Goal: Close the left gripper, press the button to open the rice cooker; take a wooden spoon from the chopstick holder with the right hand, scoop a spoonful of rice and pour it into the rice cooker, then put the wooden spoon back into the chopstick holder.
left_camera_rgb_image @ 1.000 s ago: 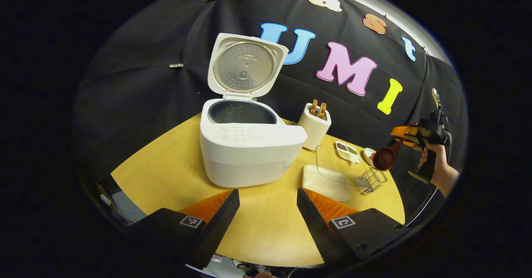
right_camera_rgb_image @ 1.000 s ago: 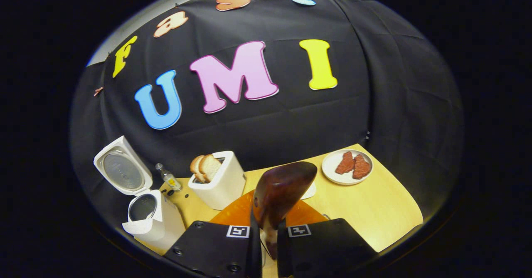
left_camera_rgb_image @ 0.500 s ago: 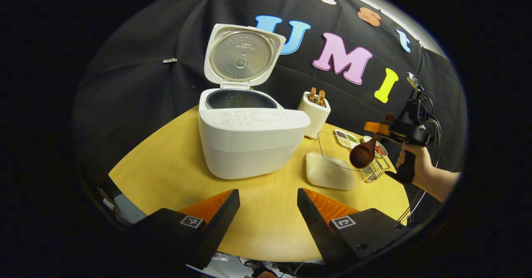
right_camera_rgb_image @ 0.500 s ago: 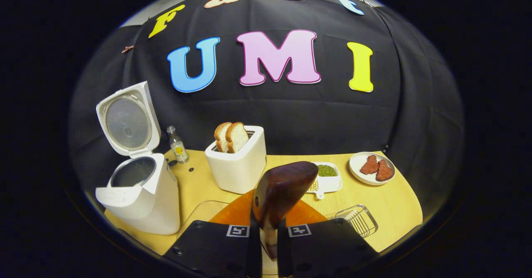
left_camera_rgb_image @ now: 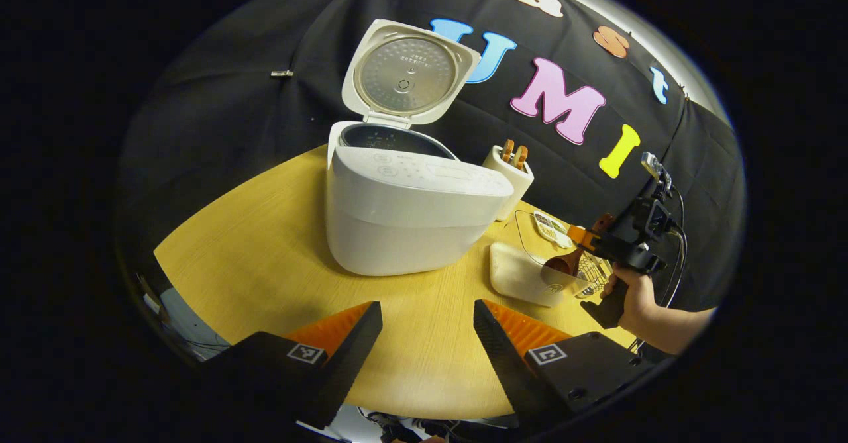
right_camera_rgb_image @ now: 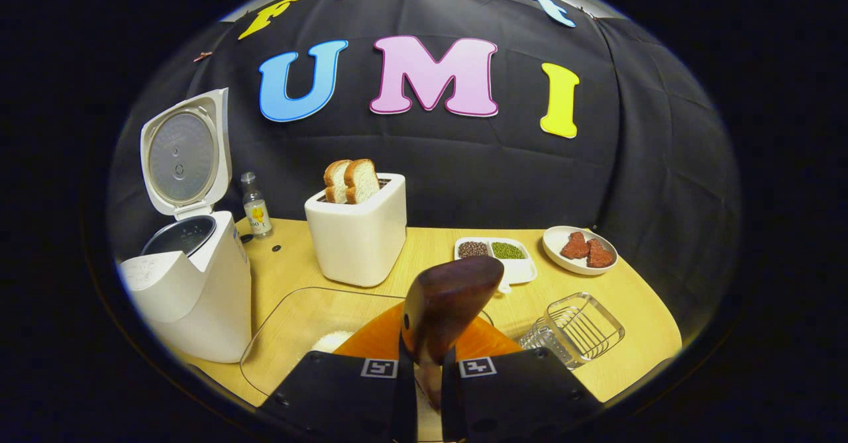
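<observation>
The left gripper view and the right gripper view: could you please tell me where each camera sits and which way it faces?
Left gripper view: rides on the left claw, its fingers apart, facing across the round wooden table at the open white rice cooker; farther off, a hand holds the other claw.
Right gripper view: rides on the right claw, shut on the dark wooden spoon, facing the white toaster holding bread.
Shared: rice cooker, toaster, table, spoon, clear rice container, wire basket.

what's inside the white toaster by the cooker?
Two bread slices stand in the toaster, tops sticking out. Their lower parts and the slot interior are hidden by the toaster's walls.
</observation>
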Demonstrator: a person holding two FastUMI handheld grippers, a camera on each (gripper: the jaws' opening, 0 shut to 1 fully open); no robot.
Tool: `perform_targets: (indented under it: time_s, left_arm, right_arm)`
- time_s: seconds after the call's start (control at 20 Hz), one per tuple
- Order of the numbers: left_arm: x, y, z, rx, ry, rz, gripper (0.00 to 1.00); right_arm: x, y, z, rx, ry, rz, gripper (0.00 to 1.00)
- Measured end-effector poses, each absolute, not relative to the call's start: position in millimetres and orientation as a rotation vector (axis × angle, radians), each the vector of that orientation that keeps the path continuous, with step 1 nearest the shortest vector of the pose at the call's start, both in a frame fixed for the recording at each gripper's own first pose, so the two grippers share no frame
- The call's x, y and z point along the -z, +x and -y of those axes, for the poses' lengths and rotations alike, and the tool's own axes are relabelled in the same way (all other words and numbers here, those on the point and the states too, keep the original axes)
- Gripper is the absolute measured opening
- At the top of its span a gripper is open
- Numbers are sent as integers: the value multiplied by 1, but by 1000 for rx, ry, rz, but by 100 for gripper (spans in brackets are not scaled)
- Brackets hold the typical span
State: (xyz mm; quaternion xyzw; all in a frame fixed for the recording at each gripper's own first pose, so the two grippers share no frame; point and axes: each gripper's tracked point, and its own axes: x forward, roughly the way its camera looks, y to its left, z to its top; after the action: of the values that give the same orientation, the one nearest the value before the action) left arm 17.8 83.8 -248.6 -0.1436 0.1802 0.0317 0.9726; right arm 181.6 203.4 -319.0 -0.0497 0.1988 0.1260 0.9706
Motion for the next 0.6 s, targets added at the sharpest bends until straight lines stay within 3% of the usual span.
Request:
perform_targets:
  time_s: [0.35,0.4,0.55,0.6]
  left_arm:
    - [251,10,-93,-69,-288,-364,96]
    - [252,9,-95,-74,-289,-366,95]
    - [256,6,-103,-91,-311,-366,96]
    - [256,6,-106,-97,-318,-366,96]
  right_arm:
    - [330,157,-248,-290,54,-509,18]
    - [330,157,-252,-286,76,-528,14]
    - [333,157,-260,-281,139,-581,19]
    - [333,158,-261,-274,168,-600,14]
